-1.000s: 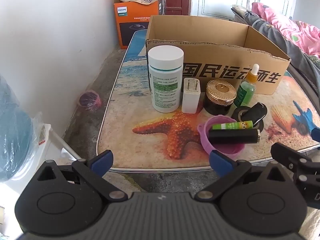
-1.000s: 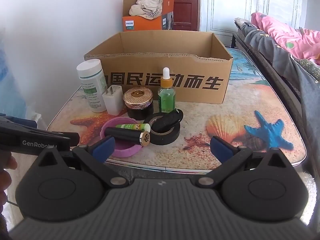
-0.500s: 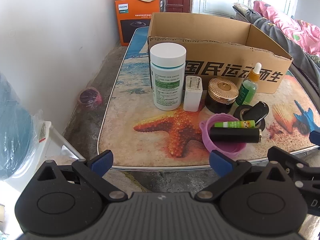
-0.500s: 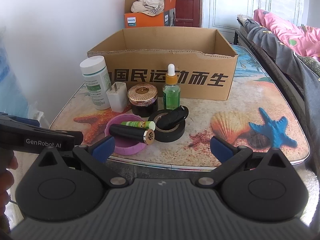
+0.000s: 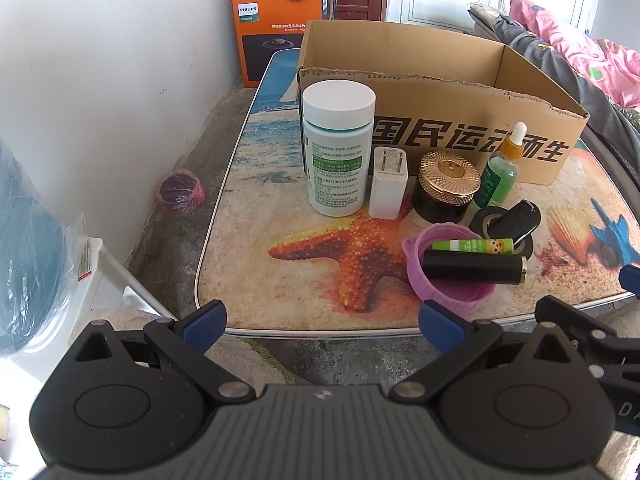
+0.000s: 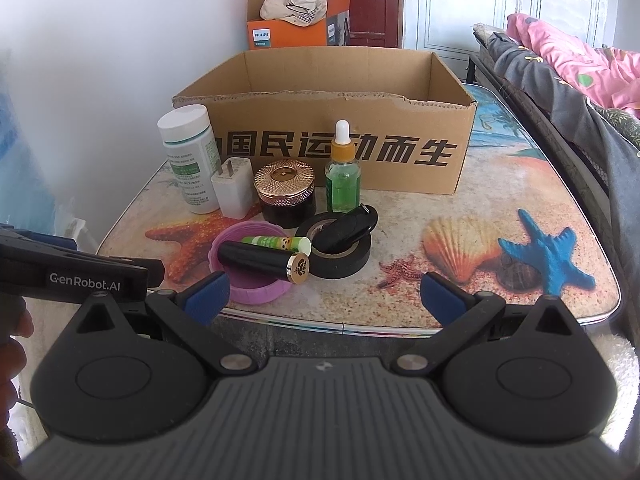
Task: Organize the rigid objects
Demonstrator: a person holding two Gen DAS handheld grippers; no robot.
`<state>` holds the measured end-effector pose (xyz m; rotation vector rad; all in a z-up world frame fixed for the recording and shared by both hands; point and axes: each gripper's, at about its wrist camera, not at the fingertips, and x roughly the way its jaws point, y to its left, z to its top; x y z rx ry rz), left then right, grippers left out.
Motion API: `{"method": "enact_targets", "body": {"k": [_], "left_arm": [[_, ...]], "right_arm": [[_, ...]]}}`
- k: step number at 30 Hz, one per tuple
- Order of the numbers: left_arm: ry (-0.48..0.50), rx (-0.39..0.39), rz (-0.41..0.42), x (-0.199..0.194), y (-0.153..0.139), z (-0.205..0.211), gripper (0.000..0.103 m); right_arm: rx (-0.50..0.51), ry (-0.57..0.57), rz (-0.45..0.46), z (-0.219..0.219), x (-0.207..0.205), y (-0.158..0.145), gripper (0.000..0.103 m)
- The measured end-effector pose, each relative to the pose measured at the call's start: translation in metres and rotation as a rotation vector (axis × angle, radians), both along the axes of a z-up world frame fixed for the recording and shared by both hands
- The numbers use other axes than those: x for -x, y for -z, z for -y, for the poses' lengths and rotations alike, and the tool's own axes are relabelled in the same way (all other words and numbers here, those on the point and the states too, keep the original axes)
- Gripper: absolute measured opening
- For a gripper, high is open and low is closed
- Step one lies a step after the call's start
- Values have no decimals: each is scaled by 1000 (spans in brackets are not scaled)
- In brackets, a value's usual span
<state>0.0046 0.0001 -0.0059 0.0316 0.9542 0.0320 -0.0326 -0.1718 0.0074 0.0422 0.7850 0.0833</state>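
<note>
An open cardboard box (image 5: 472, 128) (image 6: 320, 144) stands at the back of the beach-print table (image 5: 280, 280) (image 6: 480, 216). In front of it stand a white pill bottle (image 5: 338, 148) (image 6: 190, 156), a white charger plug (image 5: 389, 184) (image 6: 234, 188), a gold-lidded dark jar (image 5: 448, 184) (image 6: 286, 192) and a green dropper bottle (image 5: 502, 168) (image 6: 343, 172). A purple lid (image 5: 448, 284) (image 6: 248, 280) carries a black tube (image 5: 474, 266) (image 6: 264, 260) and a green lip balm (image 5: 472, 246) (image 6: 276, 242). A car key (image 6: 350, 228) rests on a black tape roll (image 6: 340, 256). My left gripper (image 5: 322, 324) and right gripper (image 6: 324, 294) hang open before the table's near edge, holding nothing.
An orange box (image 5: 276, 32) stuffed with cloth stands behind the table by a white wall. A bed with pink and grey bedding (image 6: 580, 64) runs along the right. A blue plastic-wrapped bundle (image 5: 24, 264) sits at the left. A hand (image 6: 12, 340) holds the left gripper.
Both grippers have risen and drawn slightly closer to the table, so the objects sit lower in view. Nothing on the table has moved. Both stay open.
</note>
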Motion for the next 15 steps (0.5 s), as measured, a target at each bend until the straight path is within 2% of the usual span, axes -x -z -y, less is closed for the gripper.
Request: {"method": "enact_targets", "body": {"k": [15], "left_arm": [[-5, -2, -8, -1, 1, 0, 103]], "right_arm": [[0, 4, -4, 0, 0, 1, 102]]}}
